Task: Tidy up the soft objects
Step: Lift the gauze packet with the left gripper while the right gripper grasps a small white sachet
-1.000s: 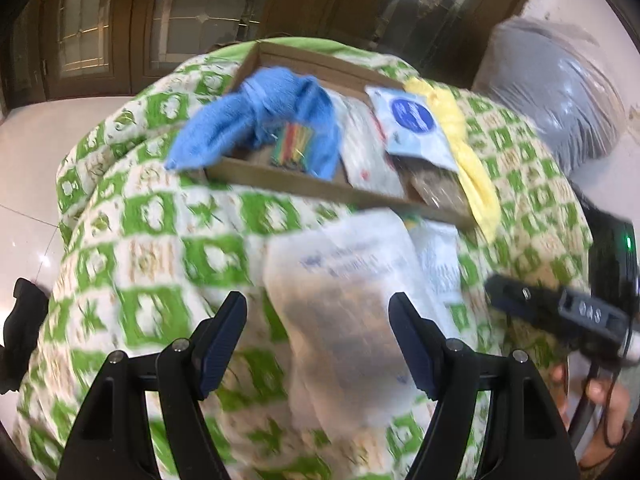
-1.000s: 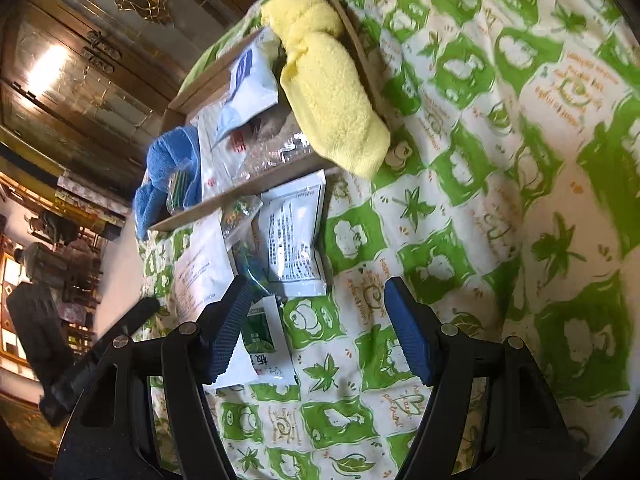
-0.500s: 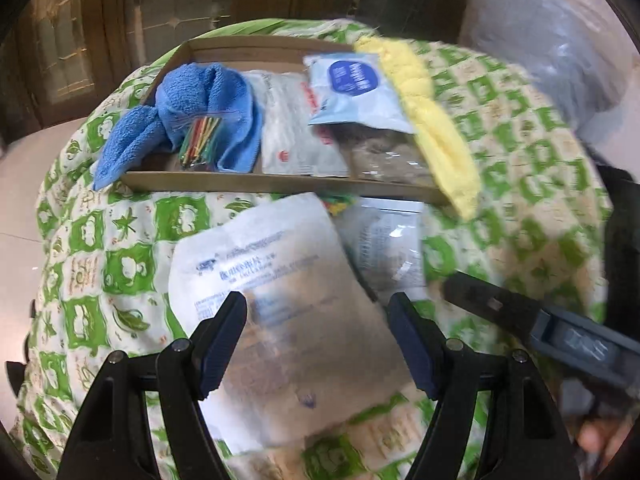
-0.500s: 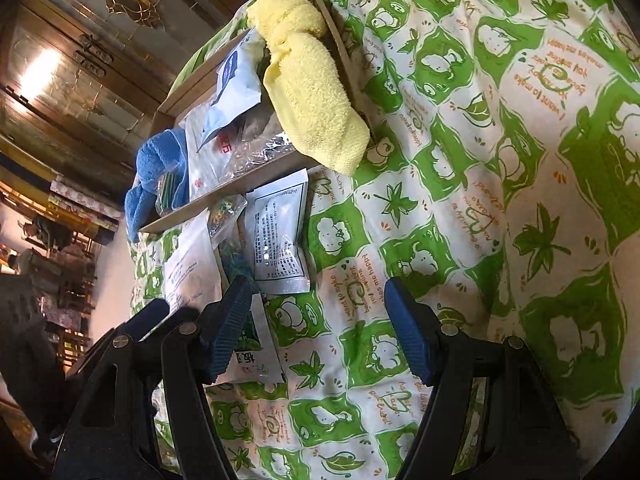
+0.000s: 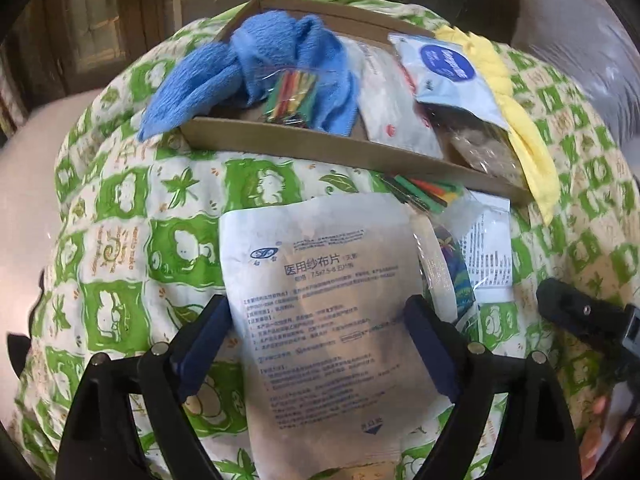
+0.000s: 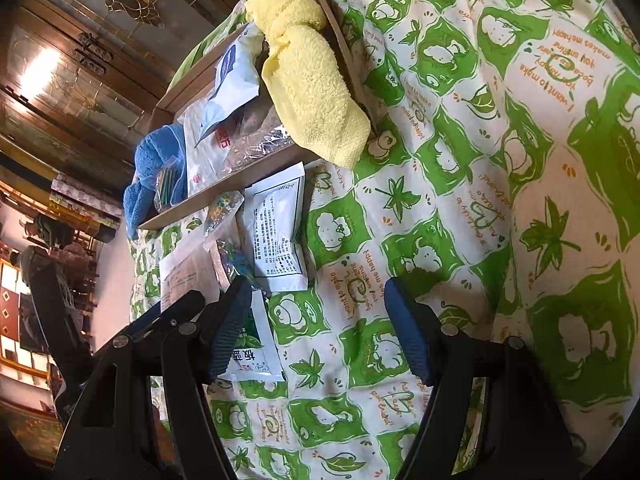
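A large white gauze packet (image 5: 332,312) lies flat on the green-patterned cloth (image 5: 120,240), in front of the cardboard tray (image 5: 320,140). My left gripper (image 5: 316,344) straddles it; the jaws are opening and the pads stand off its edges. The tray holds a knotted blue towel (image 5: 256,64), a yellow towel (image 5: 528,136) draped over its right end, and several packets. My right gripper (image 6: 320,328) hovers open over bare cloth with nothing between its fingers. Beside its left finger lie a green-and-white packet (image 6: 252,344) and a white printed packet (image 6: 280,232).
A bag of coloured sticks (image 5: 428,194) lies on the cloth against the tray's front wall. A grey plastic-wrapped bulk (image 5: 580,40) stands beyond the table at the right. Dark wooden doors (image 6: 80,60) lie behind. The cloth at the right (image 6: 520,200) is bare.
The gauze packet, held up between my left jaws a second ago, now lies flat on the cloth. The left gripper has come lower and its jaws have spread. The right gripper has stayed put.
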The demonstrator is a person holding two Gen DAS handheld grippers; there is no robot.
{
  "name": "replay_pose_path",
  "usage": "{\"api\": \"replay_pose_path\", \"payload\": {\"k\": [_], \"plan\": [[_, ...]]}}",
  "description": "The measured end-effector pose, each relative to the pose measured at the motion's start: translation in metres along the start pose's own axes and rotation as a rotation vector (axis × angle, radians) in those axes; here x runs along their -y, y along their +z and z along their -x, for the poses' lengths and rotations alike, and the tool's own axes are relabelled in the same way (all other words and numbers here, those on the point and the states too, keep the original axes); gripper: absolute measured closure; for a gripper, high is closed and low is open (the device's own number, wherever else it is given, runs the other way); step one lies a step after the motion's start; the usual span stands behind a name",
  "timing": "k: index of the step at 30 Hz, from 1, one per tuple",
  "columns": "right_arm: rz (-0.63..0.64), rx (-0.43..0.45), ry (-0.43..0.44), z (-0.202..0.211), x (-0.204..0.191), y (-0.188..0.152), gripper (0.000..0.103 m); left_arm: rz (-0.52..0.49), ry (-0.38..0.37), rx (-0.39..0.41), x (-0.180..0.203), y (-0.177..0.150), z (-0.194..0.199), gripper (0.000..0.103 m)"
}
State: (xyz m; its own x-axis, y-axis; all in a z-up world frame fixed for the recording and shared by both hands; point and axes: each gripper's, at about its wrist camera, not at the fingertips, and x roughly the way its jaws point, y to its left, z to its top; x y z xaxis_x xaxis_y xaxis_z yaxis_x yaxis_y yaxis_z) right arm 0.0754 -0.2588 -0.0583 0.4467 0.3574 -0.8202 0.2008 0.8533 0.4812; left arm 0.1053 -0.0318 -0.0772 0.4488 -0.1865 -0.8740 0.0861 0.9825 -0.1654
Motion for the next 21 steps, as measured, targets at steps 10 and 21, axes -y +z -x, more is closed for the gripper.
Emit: {"api": "replay_pose_path", "payload": {"k": [10,21], "plan": [[0.108,-0.018,0.030,-0.019,-0.029,0.012,0.035,-0.076,0.099,-0.002,-0.011,0.006,0.007,0.041],[0.115,-0.071,-0.026,-0.064,-0.036,0.035,0.082,-0.064,0.067,-0.004,-0.027,0.004,0.001,0.022]]}}
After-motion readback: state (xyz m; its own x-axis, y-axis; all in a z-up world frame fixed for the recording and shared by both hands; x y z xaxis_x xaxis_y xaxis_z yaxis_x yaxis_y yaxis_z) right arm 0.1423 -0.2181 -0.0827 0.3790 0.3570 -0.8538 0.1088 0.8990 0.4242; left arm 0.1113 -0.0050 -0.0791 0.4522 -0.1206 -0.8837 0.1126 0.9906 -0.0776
